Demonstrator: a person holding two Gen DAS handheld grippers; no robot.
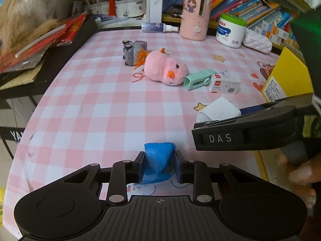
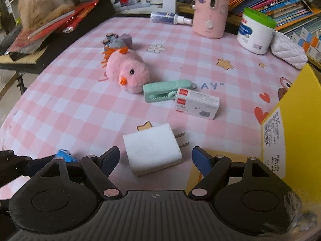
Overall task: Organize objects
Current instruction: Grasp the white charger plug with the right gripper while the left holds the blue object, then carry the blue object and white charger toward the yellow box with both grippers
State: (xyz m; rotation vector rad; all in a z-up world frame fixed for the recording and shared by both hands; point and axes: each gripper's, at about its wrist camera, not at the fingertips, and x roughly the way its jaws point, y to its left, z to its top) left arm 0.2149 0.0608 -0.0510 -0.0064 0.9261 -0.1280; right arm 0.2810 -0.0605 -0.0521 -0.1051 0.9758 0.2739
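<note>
Two hand-held tongs are working over a tabletop (image 1: 96,104) covered in a pink and white checked cloth. The left tongs (image 1: 158,166) are squeezing a small crumpled blue item (image 1: 158,158) between their pads, closed tightly on it at the near edge of the cloth. The right tongs (image 2: 154,160) are standing partly open, their two blue-padded tips on either side of a white plug adapter (image 2: 150,150) that is lying flat on the cloth; the pads are not touching it. Farther back, a pink plush chick (image 2: 128,72) is lying on its side, with a grey toy car (image 2: 114,42) just behind it. Beside the chick, a mint green clip (image 2: 166,90) is resting against a small white box (image 2: 196,104). A yellow box (image 2: 291,120) is standing at the right edge. Along the back, a pink humidifier (image 2: 210,10), a white jar with a green lid (image 2: 254,32) and a spray bottle (image 2: 170,18) are standing or lying before shelves of books.
</note>
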